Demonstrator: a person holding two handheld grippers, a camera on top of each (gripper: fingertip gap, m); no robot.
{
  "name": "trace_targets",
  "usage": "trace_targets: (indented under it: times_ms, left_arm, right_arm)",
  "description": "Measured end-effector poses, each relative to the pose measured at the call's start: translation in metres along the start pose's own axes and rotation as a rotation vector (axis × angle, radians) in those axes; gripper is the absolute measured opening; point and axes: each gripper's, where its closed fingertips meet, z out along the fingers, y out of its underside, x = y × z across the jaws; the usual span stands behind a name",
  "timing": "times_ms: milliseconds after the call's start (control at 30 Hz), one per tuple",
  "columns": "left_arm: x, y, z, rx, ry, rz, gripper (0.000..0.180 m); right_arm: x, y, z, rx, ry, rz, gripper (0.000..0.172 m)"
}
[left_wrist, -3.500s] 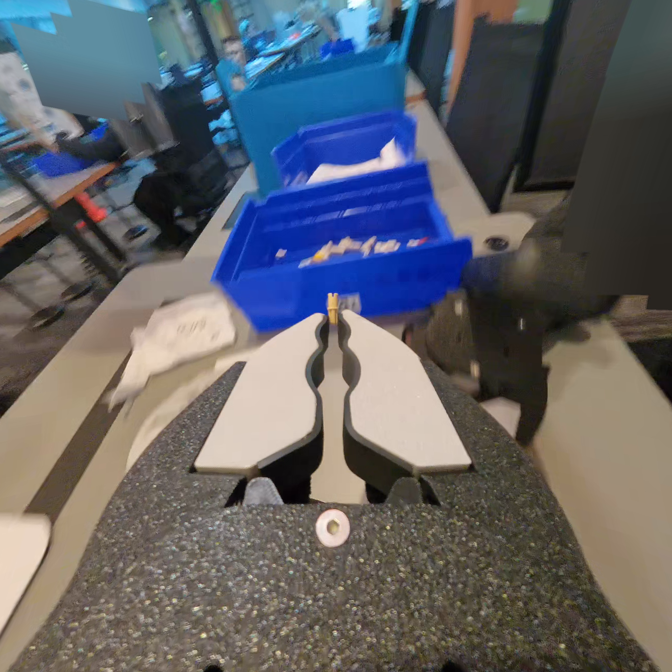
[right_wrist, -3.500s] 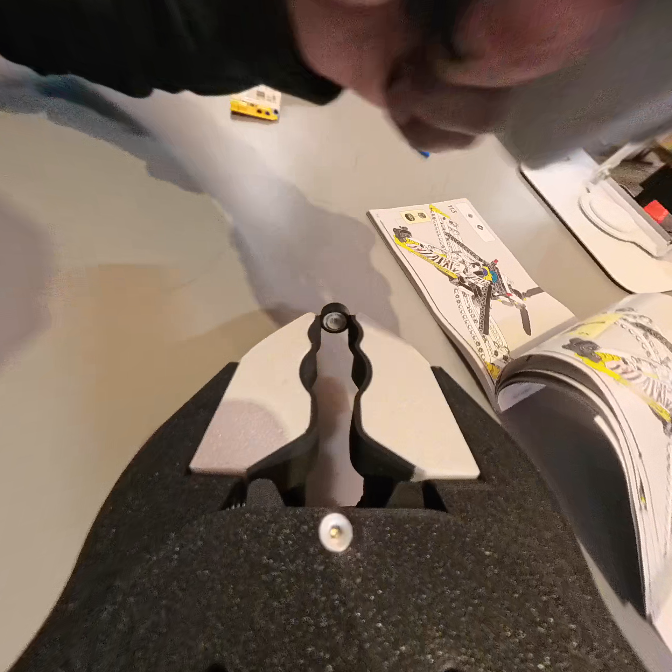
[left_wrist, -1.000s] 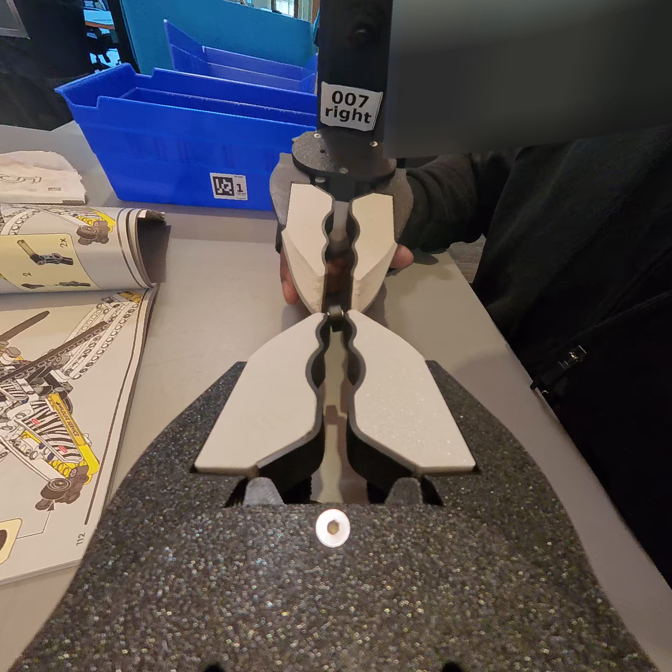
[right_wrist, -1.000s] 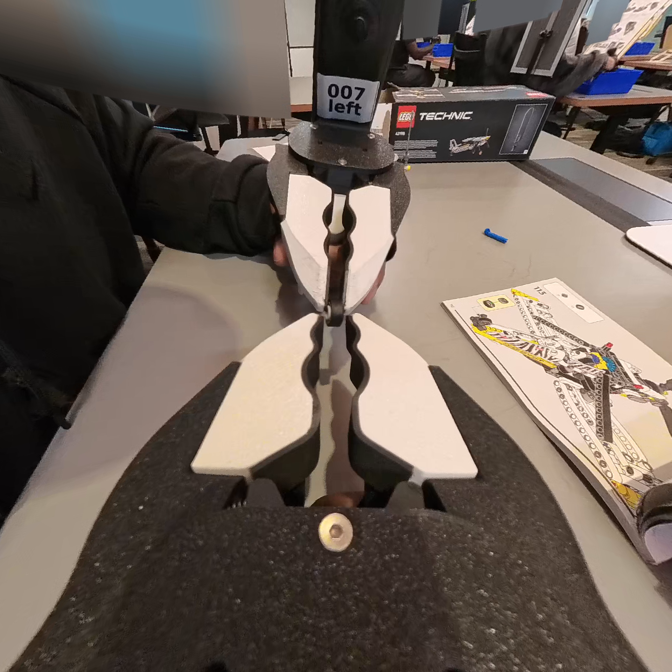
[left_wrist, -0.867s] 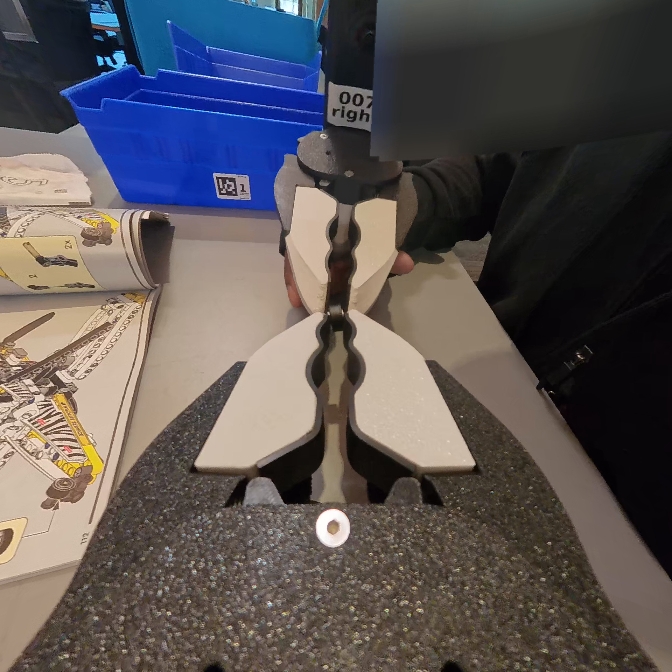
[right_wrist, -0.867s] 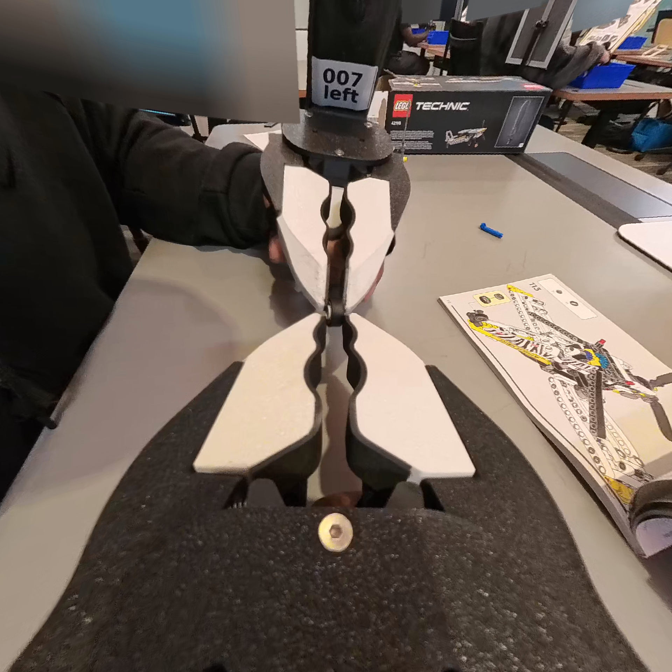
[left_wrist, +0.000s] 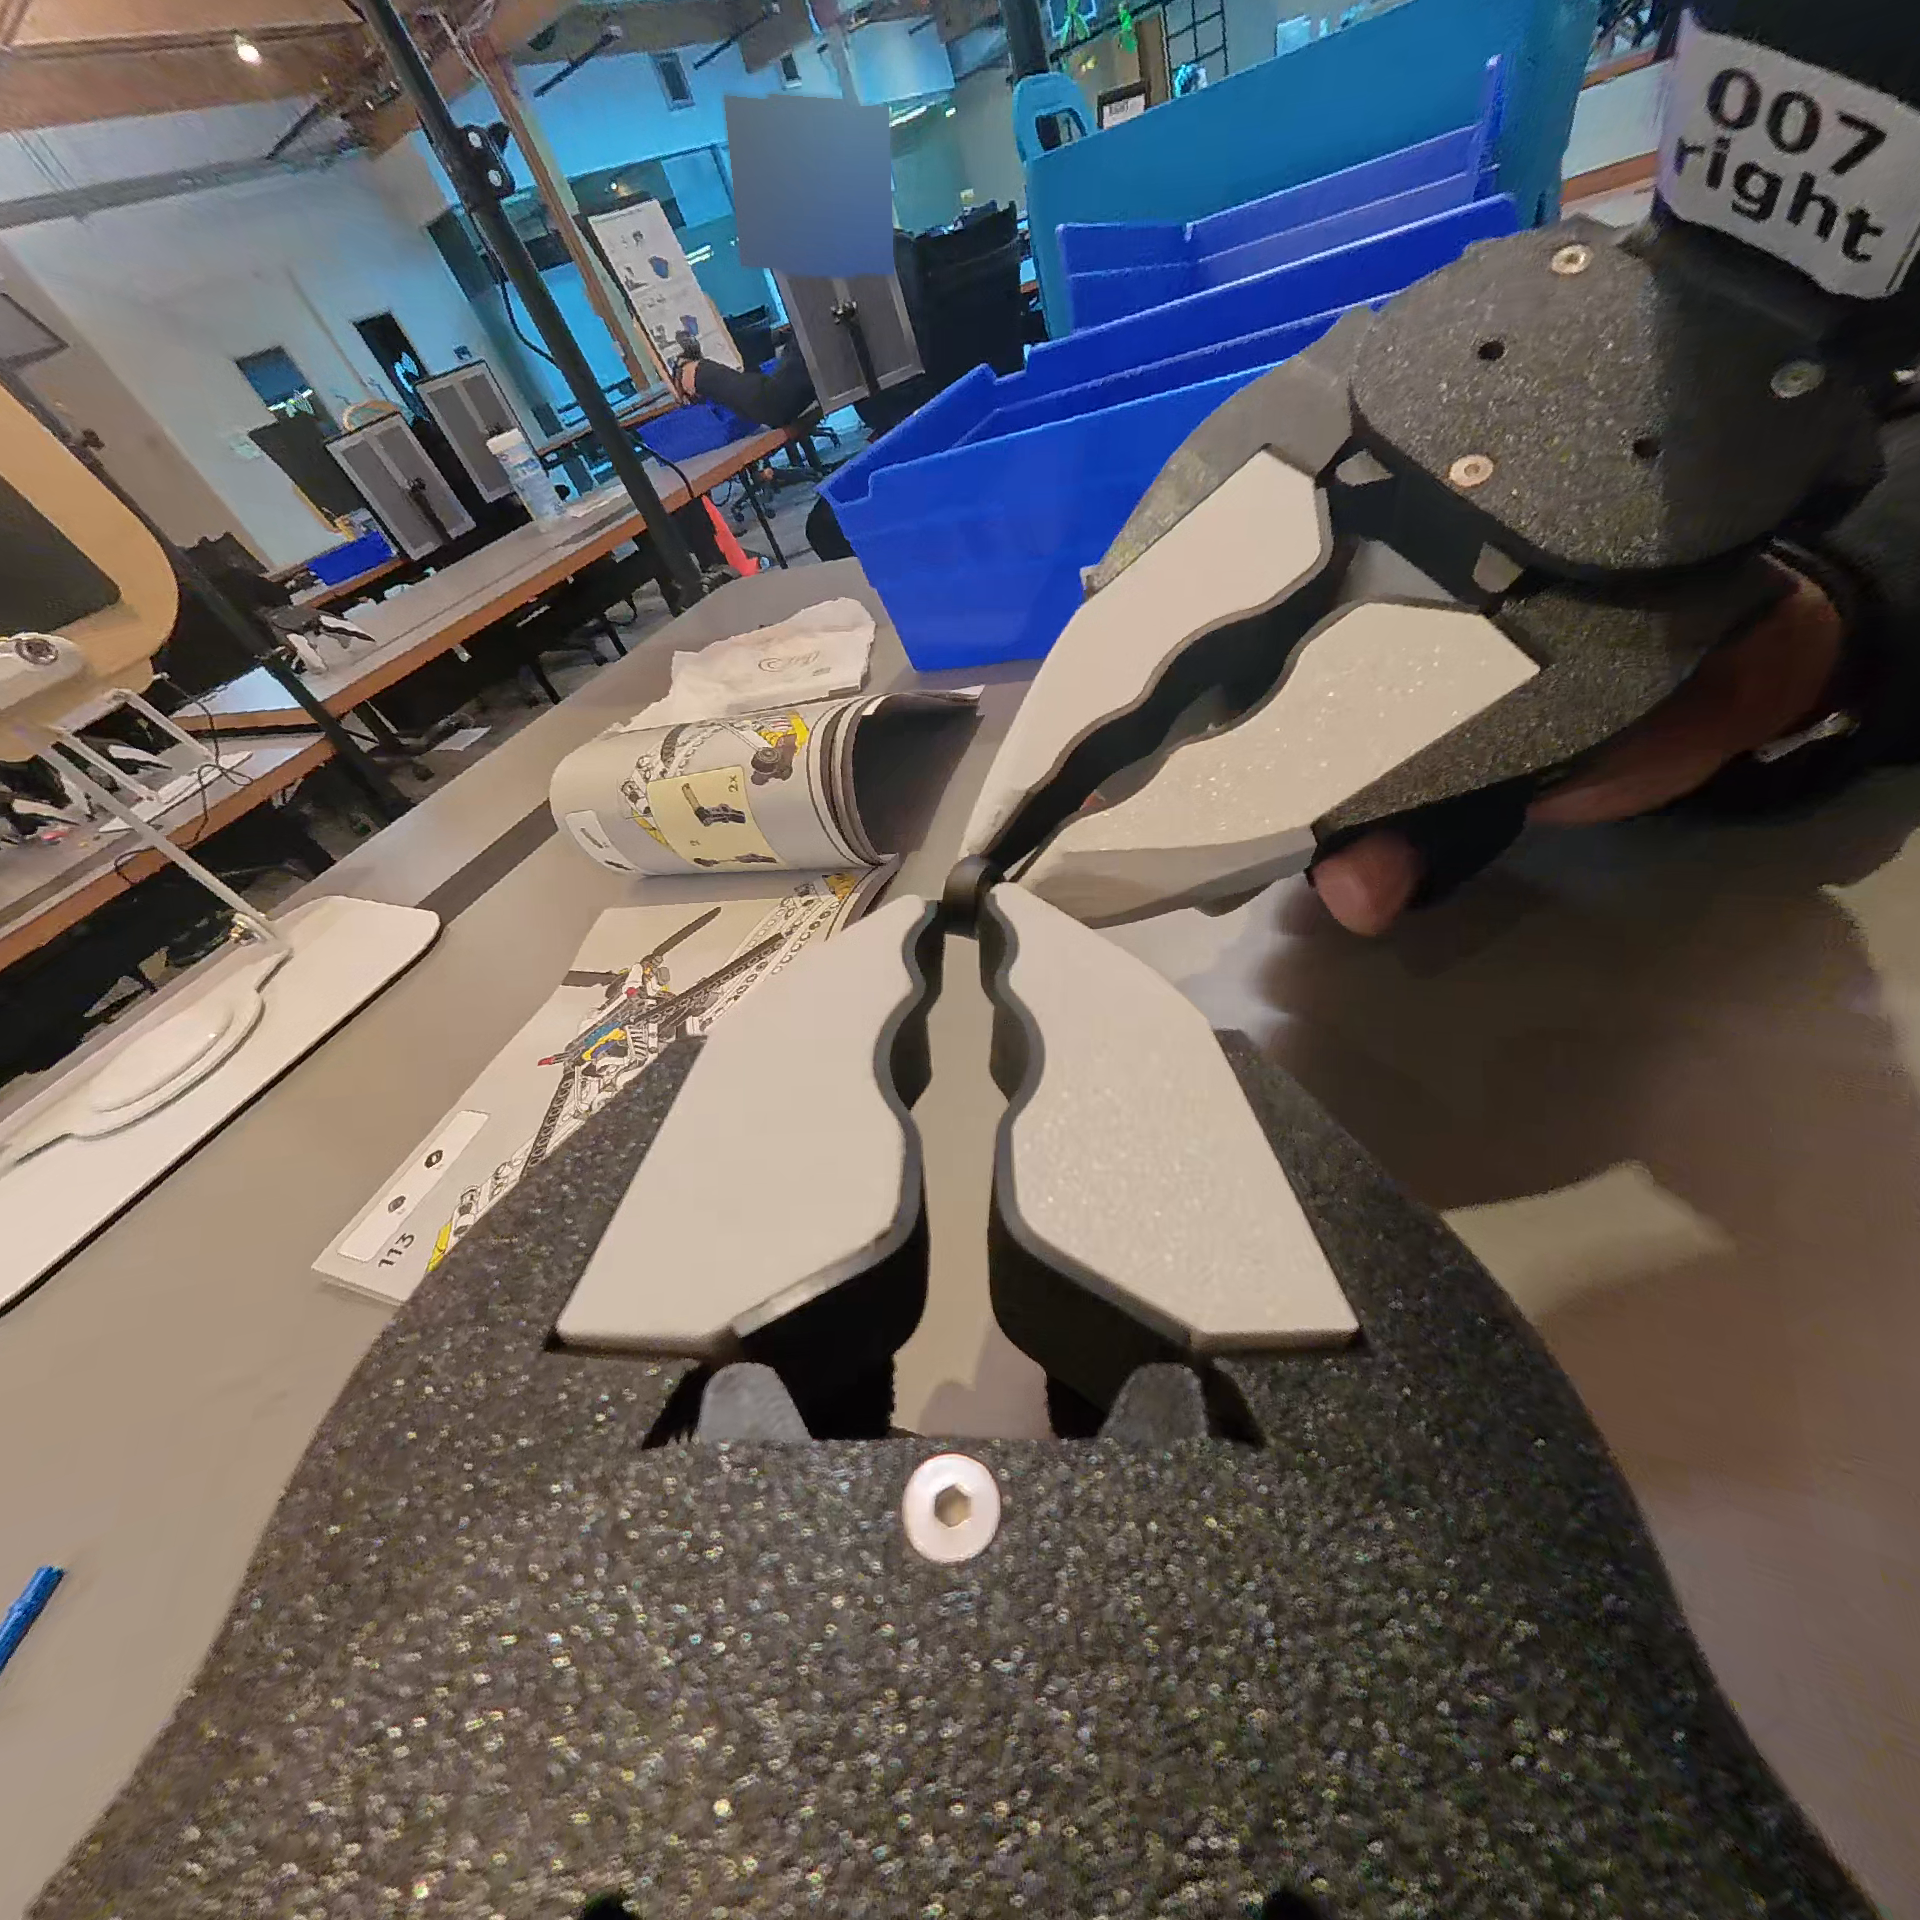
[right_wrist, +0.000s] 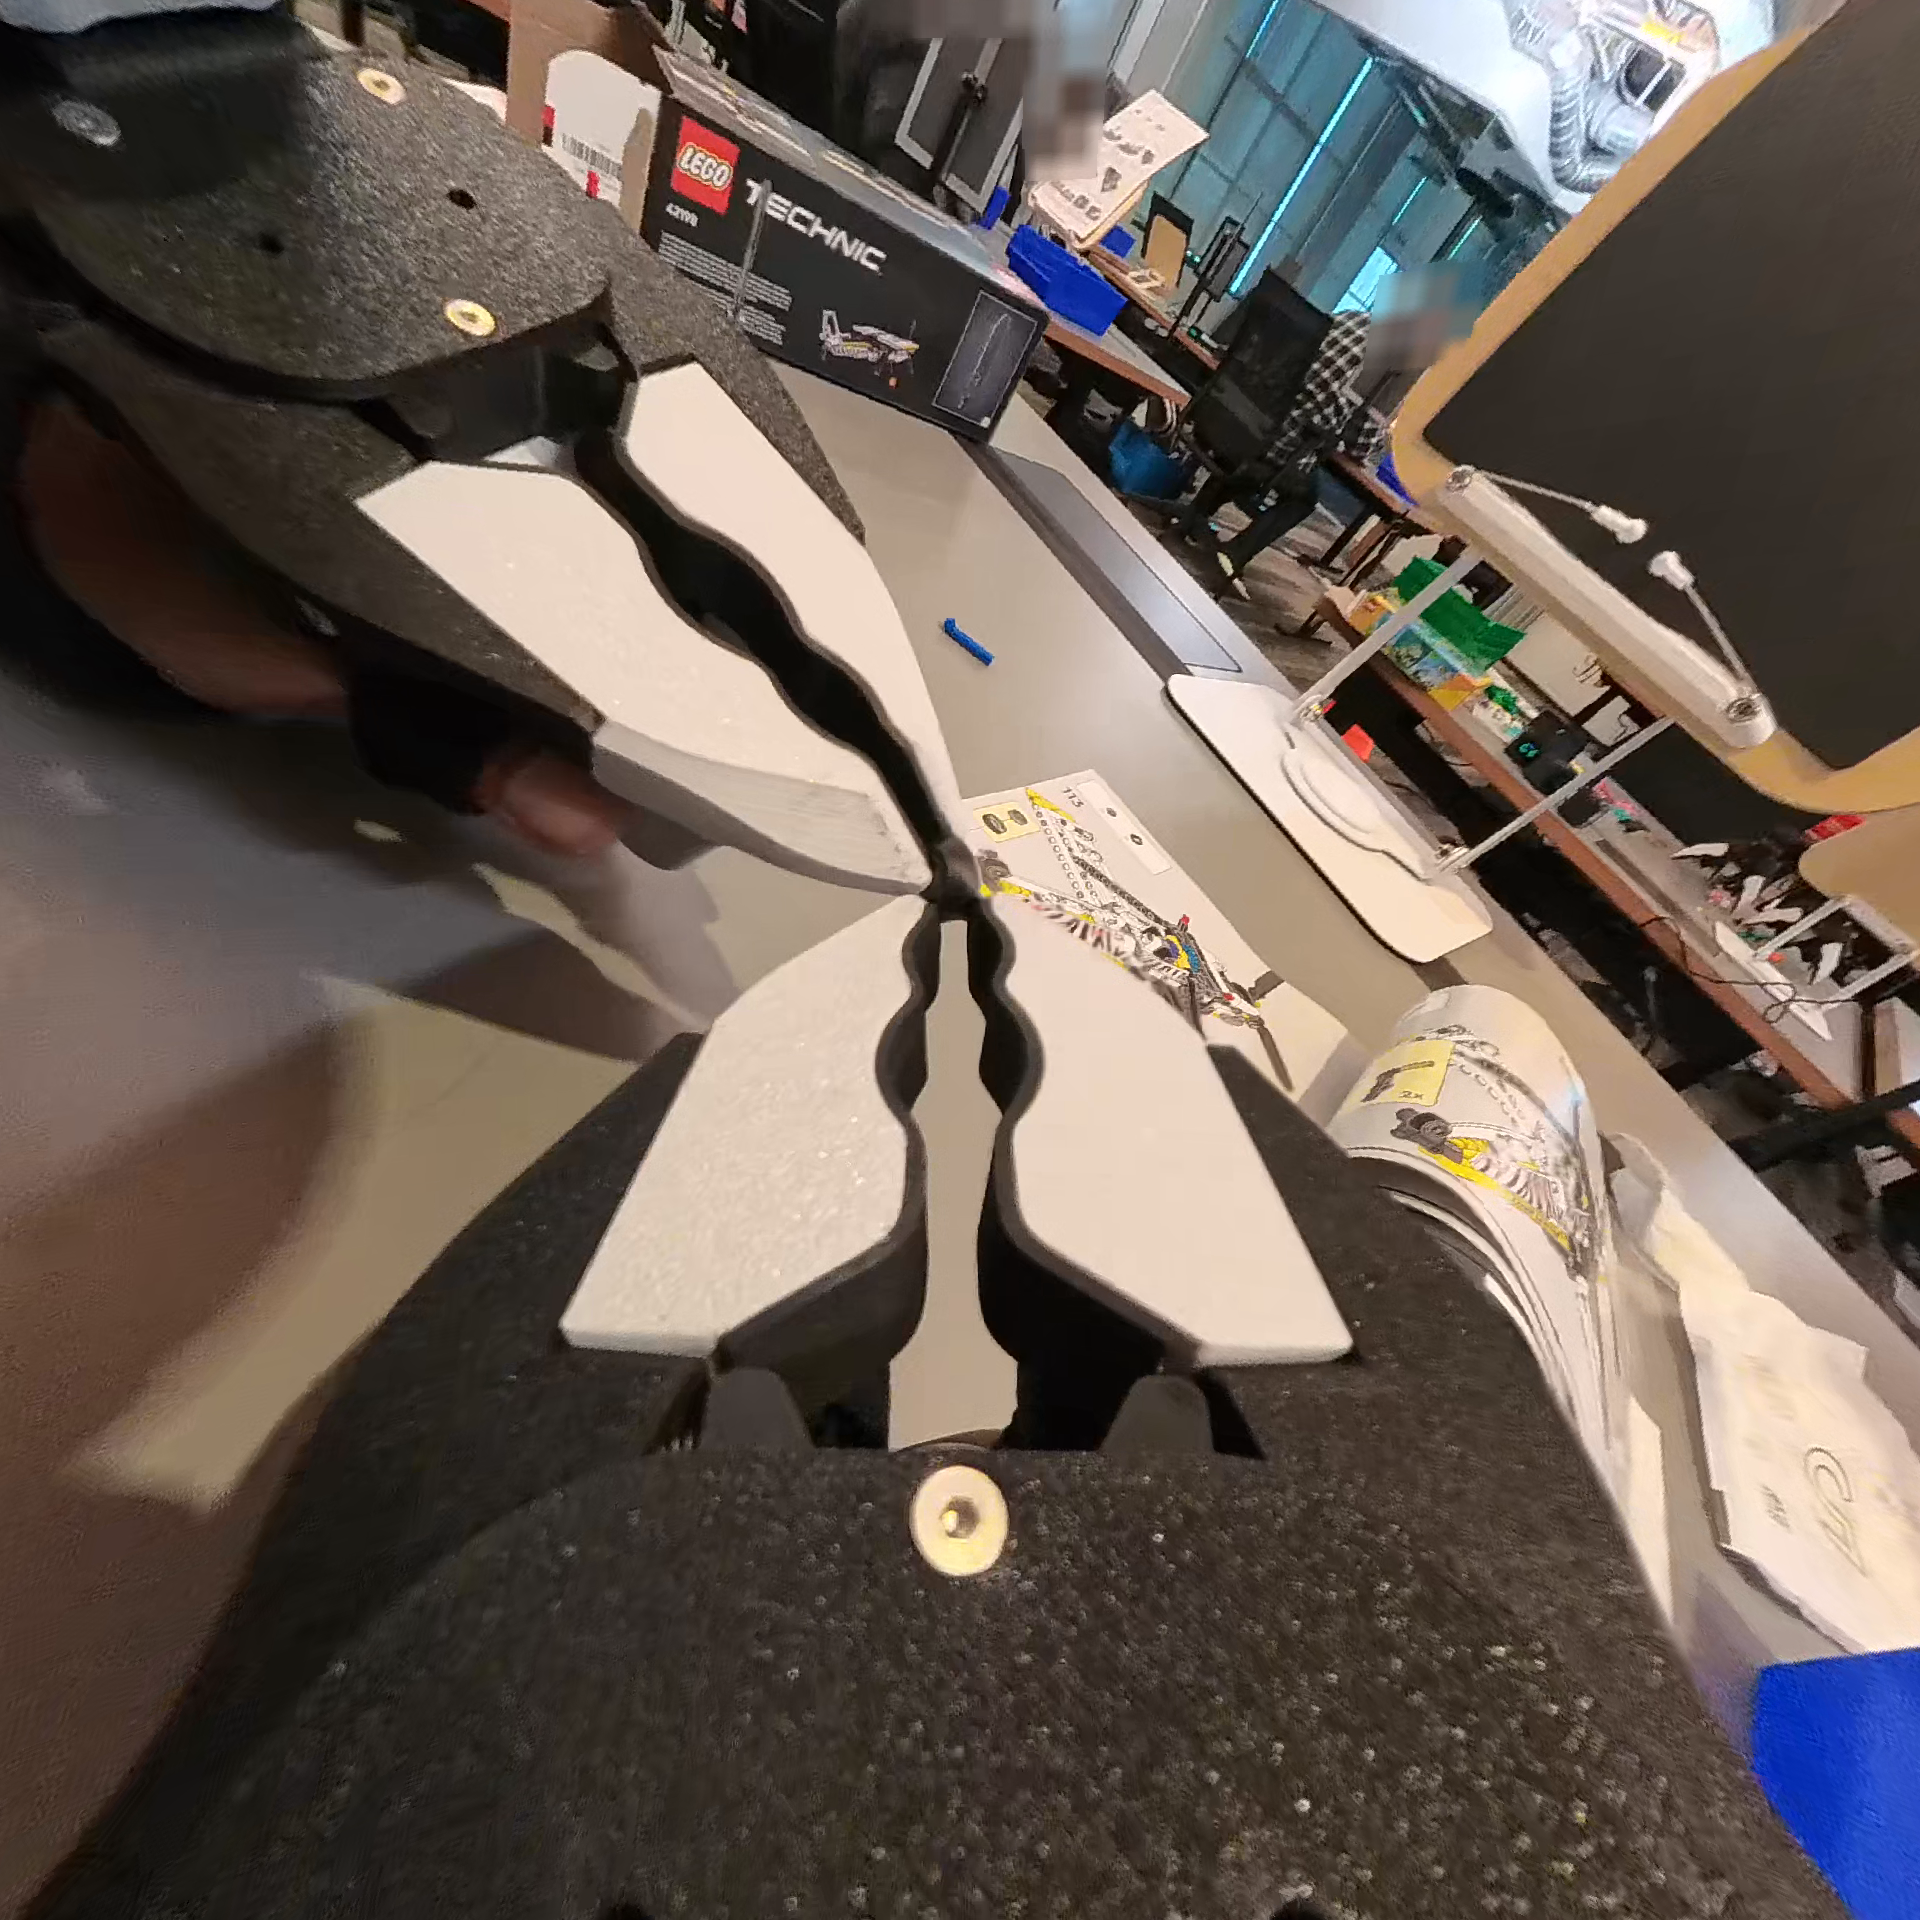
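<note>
With both the left tongs (left_wrist: 961, 902) and the right tongs (right_wrist: 951, 902) narrowed tip to tip on one small black piece (left_wrist: 966, 881) above the grey table (left_wrist: 1558, 1039) beside the open booklet (left_wrist: 665, 997), keep both aligned and push gently

The small black piece (left_wrist: 968, 883) pinched where the two claws met was too small and too covered by the fingertips (left_wrist: 1039, 935) to identify. The right wrist view was smeared along its left side, blurring the hand (right_wrist: 520, 800) under the left claw (right_wrist: 940, 883). The blue bin (right_wrist: 1839, 1766) was cut off by that picture's lower right corner.
</note>
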Motion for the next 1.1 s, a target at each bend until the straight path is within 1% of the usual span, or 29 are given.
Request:
trace_targets:
  times_ms: [200,467,633,900,1100]
  left_arm:
    - [0.002,0.0,-0.001,0.009,-0.003,-0.022,0.007]
    - [0.008,0.003,0.001,-0.008,0.025,-0.039,0.007]
    - [0.011,0.005,0.003,-0.024,0.018,-0.042,0.006]
    - [0.008,0.008,0.005,-0.069,-0.071,-0.041,0.006]
    - [0.008,0.01,0.005,-0.082,-0.102,-0.012,0.006]
  right_arm:
    - [-0.002,0.0,-0.002,-0.011,0.045,-0.1,0.005]
    - [-0.007,0.005,-0.006,-0.039,0.067,-0.165,0.005]
    - [-0.007,0.008,-0.008,-0.07,0.098,-0.181,0.005]
    - [-0.006,0.012,-0.004,-0.131,0.137,-0.091,0.005]
    - [-0.008,0.013,-0.003,-0.143,0.137,-0.015,0.005]
